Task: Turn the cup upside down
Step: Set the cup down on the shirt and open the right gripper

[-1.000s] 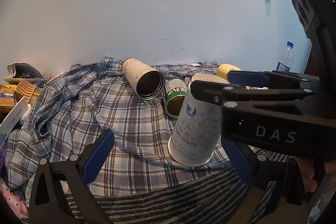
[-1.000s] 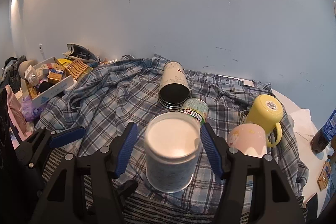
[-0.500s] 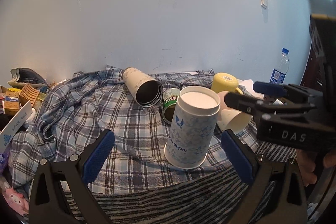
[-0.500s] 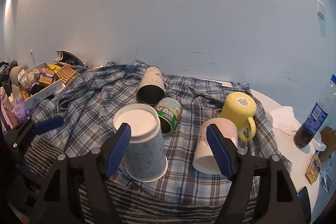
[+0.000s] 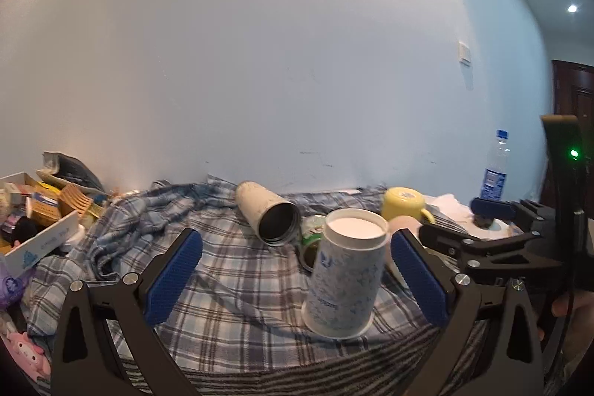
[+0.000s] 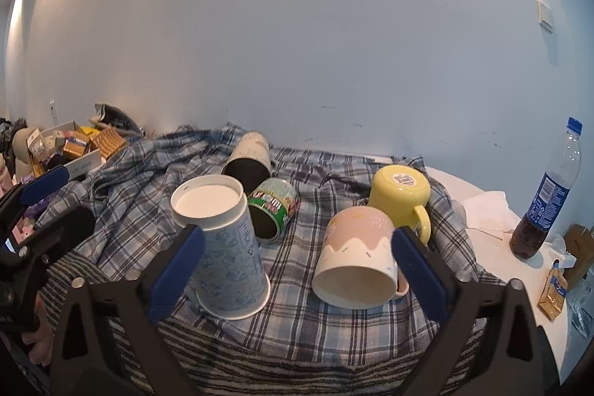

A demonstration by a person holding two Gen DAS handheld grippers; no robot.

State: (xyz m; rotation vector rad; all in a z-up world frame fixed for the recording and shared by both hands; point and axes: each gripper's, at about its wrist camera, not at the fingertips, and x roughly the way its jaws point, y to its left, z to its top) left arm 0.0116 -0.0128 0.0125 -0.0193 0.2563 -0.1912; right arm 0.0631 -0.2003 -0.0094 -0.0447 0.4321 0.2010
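Observation:
A blue-patterned white paper cup (image 5: 345, 273) stands upside down on the plaid cloth (image 5: 230, 277), its white base up; it also shows in the right wrist view (image 6: 226, 247). My left gripper (image 5: 297, 277) is open and empty, its blue pads wide apart on either side of the cup's near side. My right gripper (image 6: 297, 270) is open and empty, pulled back from the cup. A pink-and-white mug (image 6: 358, 266) lies on its side between the right gripper's fingers. The right gripper also appears at the right edge of the left wrist view (image 5: 493, 247).
A white steel tumbler (image 6: 248, 160) and a green can (image 6: 273, 208) lie on their sides behind the cup. A yellow mug (image 6: 402, 199) stands upside down. A cola bottle (image 6: 545, 203) stands at the right. Boxes with clutter (image 5: 33, 221) sit at the left.
My right gripper let go of the paper cup, opened wide and drew back to the right. The cup now stands free, upside down. Both wrist views rose and pulled back.

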